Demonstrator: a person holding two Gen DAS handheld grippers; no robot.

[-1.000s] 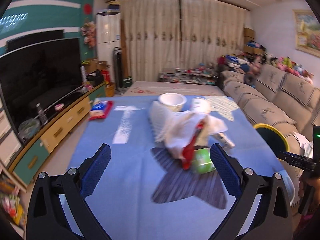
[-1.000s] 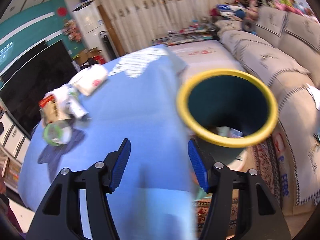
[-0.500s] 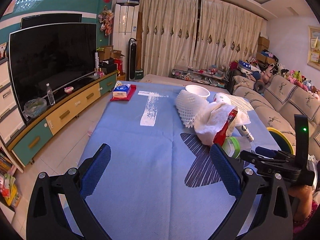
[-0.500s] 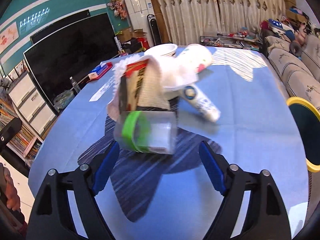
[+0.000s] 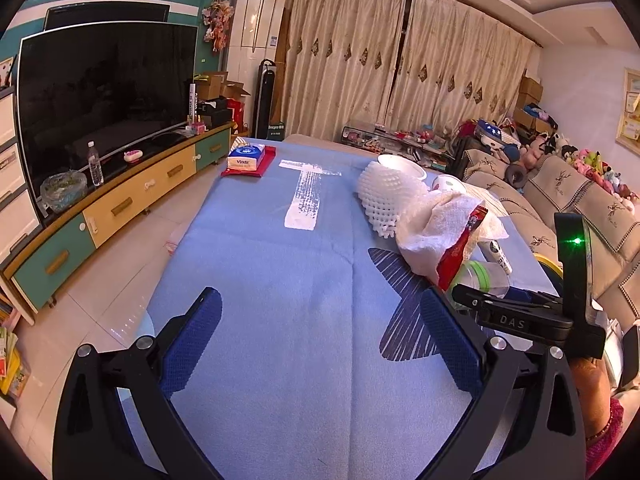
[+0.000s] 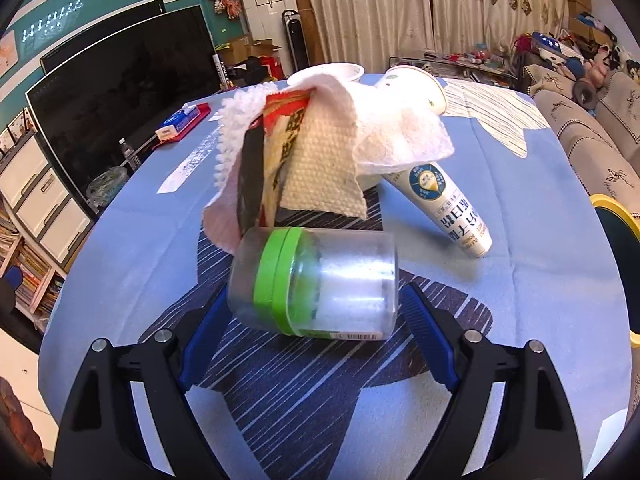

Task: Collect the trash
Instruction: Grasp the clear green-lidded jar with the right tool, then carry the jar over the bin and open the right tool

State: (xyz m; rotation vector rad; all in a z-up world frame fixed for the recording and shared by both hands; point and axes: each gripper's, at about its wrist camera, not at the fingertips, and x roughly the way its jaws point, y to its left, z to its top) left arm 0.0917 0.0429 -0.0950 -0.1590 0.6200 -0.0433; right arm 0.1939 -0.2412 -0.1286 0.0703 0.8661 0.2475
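Observation:
A clear plastic jar with a green lid (image 6: 320,280) lies on its side on the blue tablecloth (image 6: 540,280). My right gripper (image 6: 316,300) stands open around it, one blue pad on each side, and neither pad visibly presses on it. Behind the jar is a trash pile: a red snack wrapper (image 6: 280,128), a white paper towel (image 6: 400,136), a white tube (image 6: 448,204), a paper cup (image 6: 412,84) and a white bowl (image 6: 324,72). My left gripper (image 5: 319,298) hangs open over bare cloth, left of the pile, with nothing between its fingers.
A dark bin with a yellow rim (image 6: 612,208) stands off the table's right edge, beside the sofa (image 5: 580,200). A tissue pack on a red tray (image 5: 246,158) lies at the far left corner. A TV (image 5: 100,92) and low cabinet line the left wall.
My right gripper swung away from the yellow-rimmed bin to the trash pile, widened its jaws and came up around the jar. My left gripper shifted left and sank a little.

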